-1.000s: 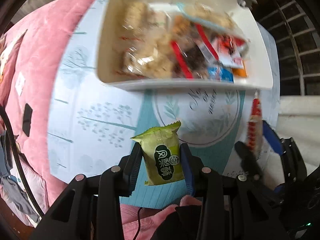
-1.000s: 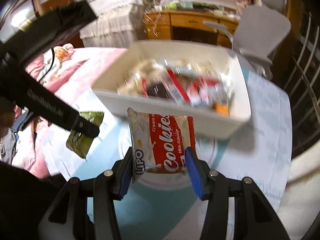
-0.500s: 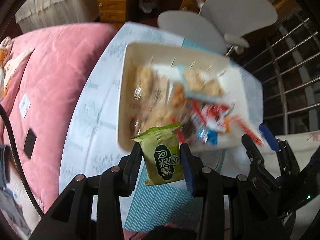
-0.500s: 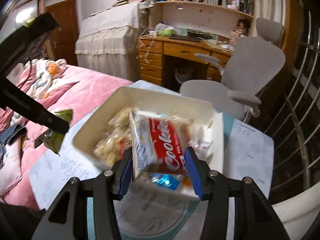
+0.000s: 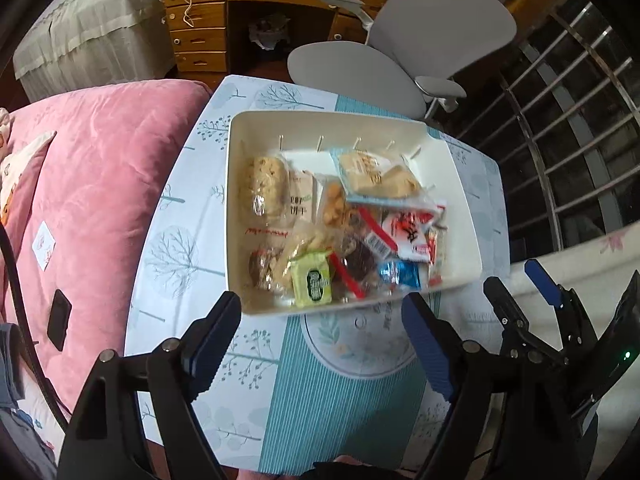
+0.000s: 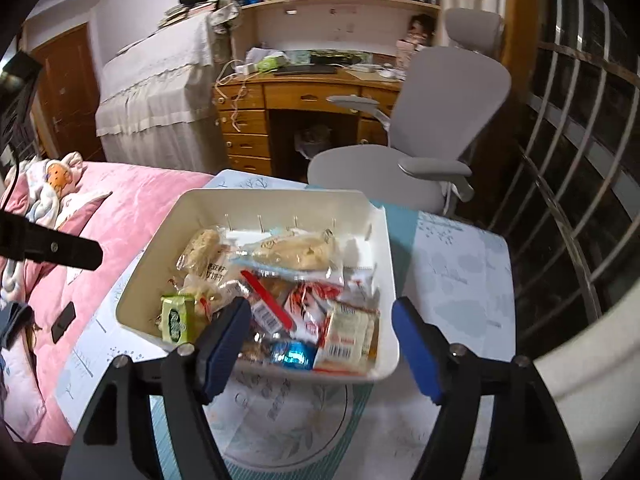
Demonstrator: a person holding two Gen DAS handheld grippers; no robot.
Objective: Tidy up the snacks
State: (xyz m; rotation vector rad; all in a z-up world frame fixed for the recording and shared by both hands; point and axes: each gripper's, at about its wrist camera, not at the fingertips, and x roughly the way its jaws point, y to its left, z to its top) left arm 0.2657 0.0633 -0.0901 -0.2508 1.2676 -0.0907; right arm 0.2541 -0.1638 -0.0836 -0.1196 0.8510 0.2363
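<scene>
A cream plastic bin [image 5: 456, 176] [image 6: 148, 276] sits on the patterned table and holds several wrapped snacks. A green snack packet [image 5: 312, 278] [image 6: 176, 318] lies at the bin's near left corner. A red and white cookie pack [image 6: 346, 336] lies at the near right side of the bin. My left gripper [image 5: 320, 340] is open and empty, above the bin's near edge. My right gripper [image 6: 320, 344] is open and empty, above the bin's near right part; it also shows in the left wrist view [image 5: 516, 300].
The blue-white tablecloth [image 5: 332, 396] [image 6: 456, 280] covers the small table. A pink bed [image 5: 92, 184] lies to the left with a black phone [image 5: 59, 319] on it. A grey office chair [image 6: 432, 120] and wooden desk [image 6: 280, 108] stand beyond the table. Window bars [image 6: 580, 160] are on the right.
Both grippers have opened. The green packet and the cookie pack have dropped into the bin. Both grippers have risen and look down on the bin from higher.
</scene>
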